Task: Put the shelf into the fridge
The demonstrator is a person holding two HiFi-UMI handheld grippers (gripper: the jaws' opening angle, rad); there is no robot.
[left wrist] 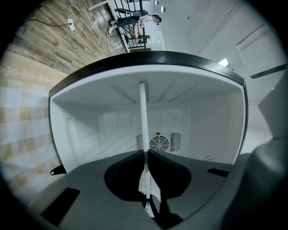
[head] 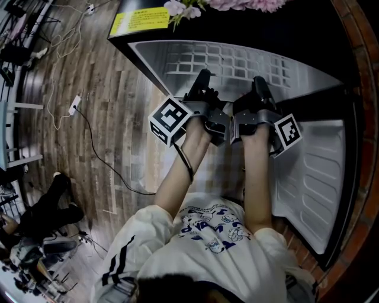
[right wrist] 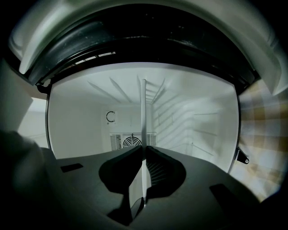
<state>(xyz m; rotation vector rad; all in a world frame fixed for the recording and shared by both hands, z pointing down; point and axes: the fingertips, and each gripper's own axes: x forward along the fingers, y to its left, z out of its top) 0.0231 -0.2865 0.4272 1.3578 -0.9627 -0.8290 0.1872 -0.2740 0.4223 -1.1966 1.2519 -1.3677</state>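
The white wire shelf point(head: 237, 62) lies flat, its far part inside the open fridge point(head: 249, 29). Both grippers clamp its near edge. My left gripper point(head: 203, 83) is shut on the shelf to the left, my right gripper point(head: 259, 87) shut on it to the right. In the left gripper view the shelf point(left wrist: 142, 112) shows edge-on as a thin white line running from the left gripper point(left wrist: 145, 155) into the white fridge interior point(left wrist: 90, 130). The right gripper view shows the same: the shelf point(right wrist: 143, 108) pinched in the right gripper point(right wrist: 144, 150), pointing at the back wall.
The fridge door point(head: 314, 183) stands open at the right, beside a brick wall point(head: 362, 41). A fan vent point(left wrist: 158, 143) sits on the fridge's back wall. A yellow label point(head: 139, 22) and flowers point(head: 225, 5) are on top. A power strip point(head: 74, 106) lies on the wooden floor.
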